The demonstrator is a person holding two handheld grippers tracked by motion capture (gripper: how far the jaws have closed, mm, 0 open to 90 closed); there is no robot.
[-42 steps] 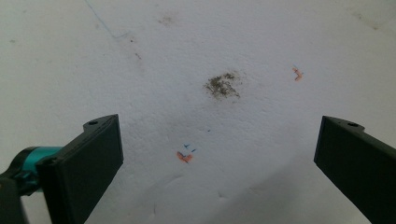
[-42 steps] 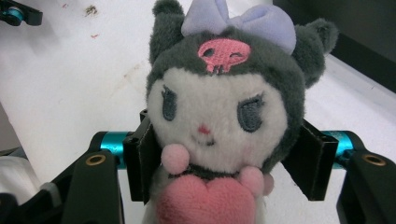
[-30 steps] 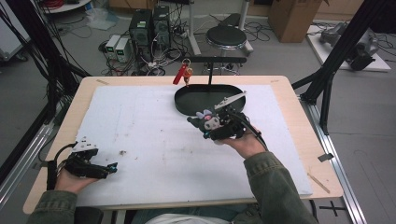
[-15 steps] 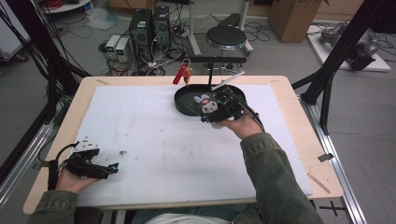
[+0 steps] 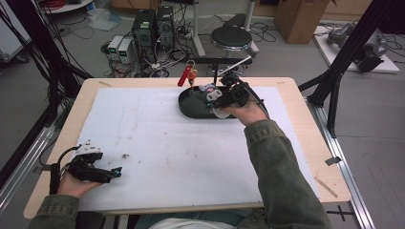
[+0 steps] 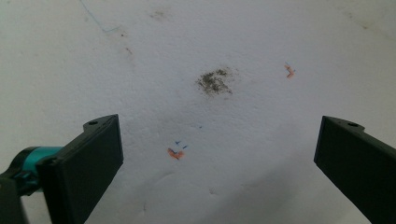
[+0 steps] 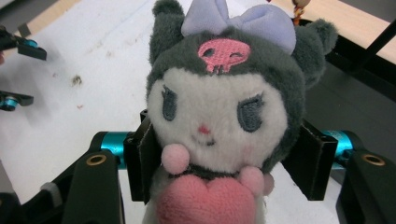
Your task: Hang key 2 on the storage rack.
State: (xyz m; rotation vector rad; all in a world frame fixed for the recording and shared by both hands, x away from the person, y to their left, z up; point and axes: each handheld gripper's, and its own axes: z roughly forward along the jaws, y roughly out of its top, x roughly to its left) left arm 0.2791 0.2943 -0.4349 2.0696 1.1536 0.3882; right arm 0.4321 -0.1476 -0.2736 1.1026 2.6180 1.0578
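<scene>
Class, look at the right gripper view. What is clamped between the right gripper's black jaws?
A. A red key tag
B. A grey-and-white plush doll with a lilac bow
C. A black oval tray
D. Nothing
B: the right gripper has its jaws pressed against both sides of the grey-and-white plush doll with a lilac bow.

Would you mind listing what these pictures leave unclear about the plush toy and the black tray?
- Plush toy: lower body cut off by the bottom edge of the right gripper view; in the high view the right tongs and hand cover most of it.
- Black tray: right part hidden under the hand in the high view.
- Red tag: too small to identify.
</scene>
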